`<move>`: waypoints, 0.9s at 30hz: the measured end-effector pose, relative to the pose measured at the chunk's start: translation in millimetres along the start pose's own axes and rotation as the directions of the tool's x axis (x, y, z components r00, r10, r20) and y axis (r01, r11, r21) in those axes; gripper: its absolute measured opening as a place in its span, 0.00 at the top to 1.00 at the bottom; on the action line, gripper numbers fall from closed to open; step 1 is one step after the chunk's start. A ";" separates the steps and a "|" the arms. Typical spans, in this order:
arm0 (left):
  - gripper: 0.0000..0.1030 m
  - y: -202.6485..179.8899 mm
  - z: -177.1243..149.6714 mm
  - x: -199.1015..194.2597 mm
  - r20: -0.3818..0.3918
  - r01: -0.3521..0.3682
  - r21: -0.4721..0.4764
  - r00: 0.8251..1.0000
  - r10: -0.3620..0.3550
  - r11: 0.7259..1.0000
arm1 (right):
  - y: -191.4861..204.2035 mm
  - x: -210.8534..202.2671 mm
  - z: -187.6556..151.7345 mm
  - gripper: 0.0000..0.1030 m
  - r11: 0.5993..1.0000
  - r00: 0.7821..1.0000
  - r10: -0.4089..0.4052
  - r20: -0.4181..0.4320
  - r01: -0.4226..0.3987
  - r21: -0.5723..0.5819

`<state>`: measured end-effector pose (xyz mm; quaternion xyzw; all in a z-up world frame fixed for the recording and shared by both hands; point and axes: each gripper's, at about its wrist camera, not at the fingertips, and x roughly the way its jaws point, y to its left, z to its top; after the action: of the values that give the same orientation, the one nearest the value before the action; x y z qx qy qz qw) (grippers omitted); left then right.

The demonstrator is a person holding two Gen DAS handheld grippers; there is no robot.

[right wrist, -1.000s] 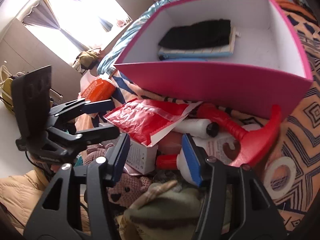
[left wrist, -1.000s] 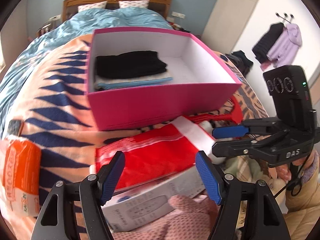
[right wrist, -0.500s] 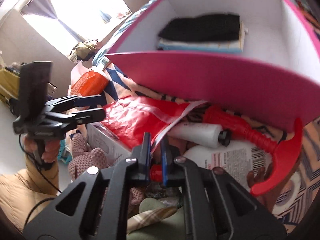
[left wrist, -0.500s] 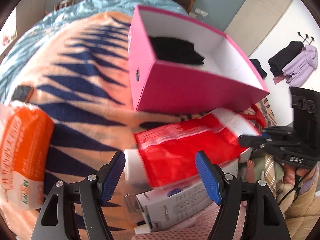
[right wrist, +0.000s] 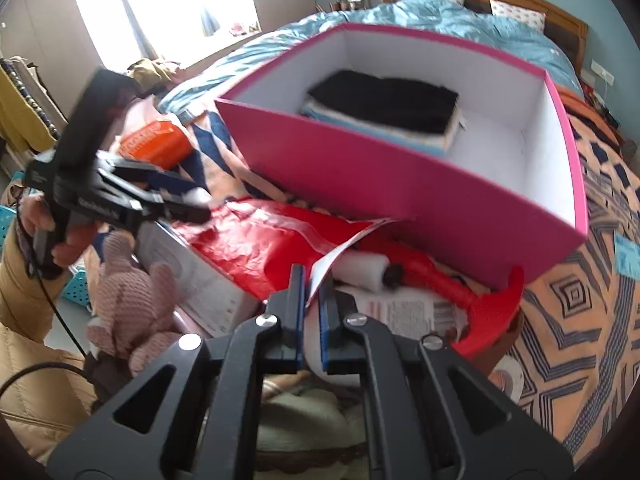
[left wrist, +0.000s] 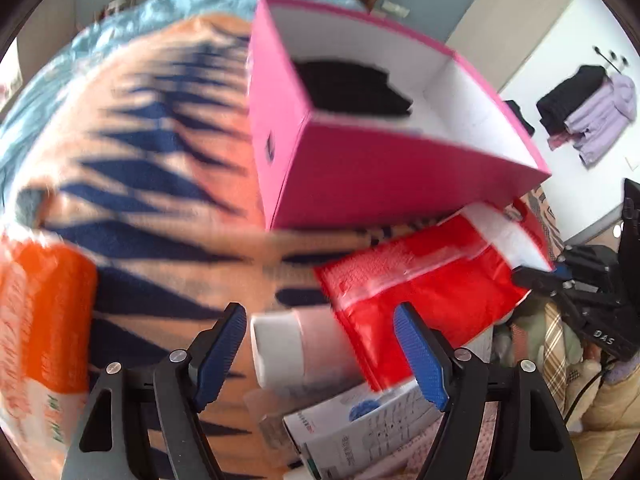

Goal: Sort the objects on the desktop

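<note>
R gripper has snapped narrow onto crinkly red plastic mailer bag's white flap, long axis toward pink cardboard box; L gripper opening wide, white-capped pink tube lies unpinched between.

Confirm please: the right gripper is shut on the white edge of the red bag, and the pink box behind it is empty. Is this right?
Not quite. The right gripper is indeed shut on the white edge of the red bag, but the pink box is not empty: the right wrist view shows folded black cloth on top of lighter folded items inside it.
</note>
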<state>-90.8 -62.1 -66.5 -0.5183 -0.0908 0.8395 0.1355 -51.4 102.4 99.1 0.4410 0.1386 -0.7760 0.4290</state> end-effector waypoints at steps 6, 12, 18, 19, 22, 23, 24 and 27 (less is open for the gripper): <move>0.25 -23.4 4.2 20.0 -0.087 -0.002 0.112 0.996 0.012 0.994 | 0.7 6.5 -6.0 0.93 1.000 0.999 -0.027 -0.018 0.027 -0.010; 0.24 -40.2 9.5 28.4 -0.131 0.046 0.174 0.991 -0.024 0.984 | -4.8 7.7 -13.0 0.93 1.000 0.999 -0.029 -0.016 0.029 0.007; 0.20 -49.6 15.6 41.2 -0.180 0.082 0.205 0.983 -0.045 0.975 | -1.6 14.6 -13.5 0.93 0.999 0.999 -0.041 -0.009 0.041 0.005; 0.20 -44.8 18.3 42.7 -0.186 0.094 0.179 0.981 -0.060 0.979 | -2.3 14.9 -14.0 0.93 0.999 0.999 -0.035 -0.007 0.035 0.010; 0.18 -31.6 22.9 49.2 -0.195 0.094 0.121 0.978 -0.069 0.988 | -3.8 14.1 -14.8 0.93 0.999 1.000 -0.028 0.001 0.028 0.021; 0.19 -30.4 23.5 49.8 -0.195 0.110 0.108 0.977 -0.088 0.988 | -3.6 13.9 -15.0 0.93 0.999 1.000 -0.028 0.003 0.028 0.023; 0.21 -30.9 23.9 49.7 -0.193 0.121 0.099 0.976 -0.100 0.988 | -3.4 14.0 -14.8 0.93 0.999 1.000 -0.027 0.007 0.027 0.024; 0.33 -36.8 24.1 44.1 -0.173 0.110 0.100 0.981 -0.091 0.989 | -1.3 12.9 -13.9 0.93 0.999 1.000 -0.025 0.013 0.025 0.023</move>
<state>-126.3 -13.4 -82.2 -0.5737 -0.0591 0.7887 0.2130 -47.7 104.4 80.6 0.4390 0.1322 -0.7858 0.4151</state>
